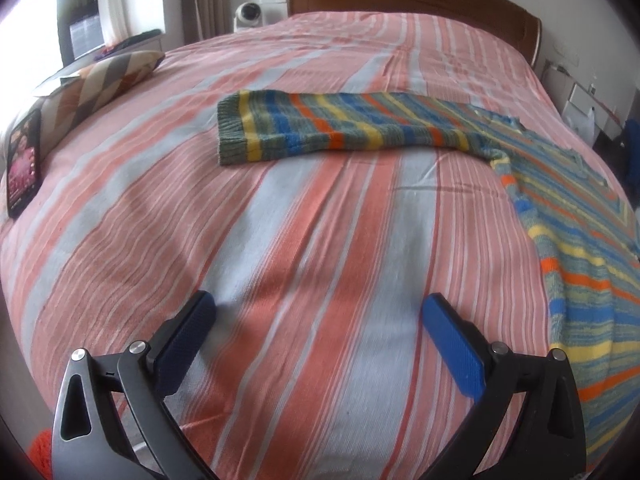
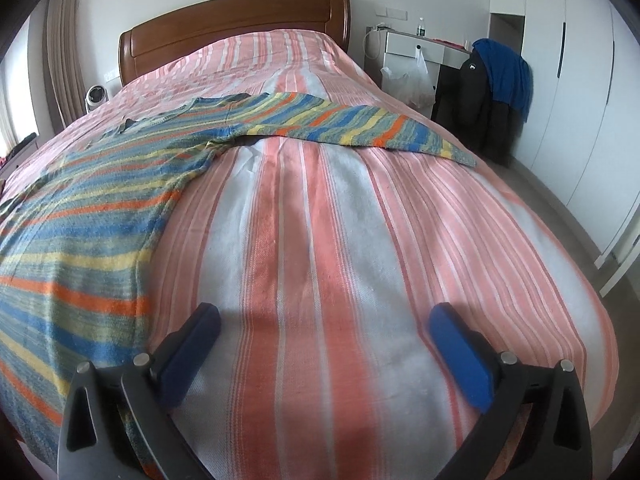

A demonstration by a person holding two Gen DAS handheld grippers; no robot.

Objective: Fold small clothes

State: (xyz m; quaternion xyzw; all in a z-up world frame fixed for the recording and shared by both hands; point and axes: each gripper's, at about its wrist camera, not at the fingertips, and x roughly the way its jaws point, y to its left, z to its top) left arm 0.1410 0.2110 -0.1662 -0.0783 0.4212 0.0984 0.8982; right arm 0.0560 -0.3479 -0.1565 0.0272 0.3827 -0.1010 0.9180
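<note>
Pink, orange and pale-blue stripes run the length of the bedspread (image 1: 304,240) on a bed with a wooden headboard (image 2: 236,20). On it lies a knitted sweater (image 2: 80,208) banded in blue, yellow, orange and grey-green, spread flat with both sleeves stretched out sideways. From the left wrist view one sleeve (image 1: 340,128) reaches across the middle of the bed, its ribbed cuff toward a patterned pillow (image 1: 108,80) and a lit phone (image 1: 24,164) at the bed's edge; the body of the garment drapes toward the near right. From the right wrist view the other sleeve (image 2: 360,128) points toward a chair hung with dark and blue jackets (image 2: 496,92). The left gripper (image 1: 318,314) hovers over bare bedspread, jaws spread wide and holding nothing (blue pads facing each other). The right gripper (image 2: 324,322) is likewise wide apart and empty, its left finger just beside the sweater's hem.
</note>
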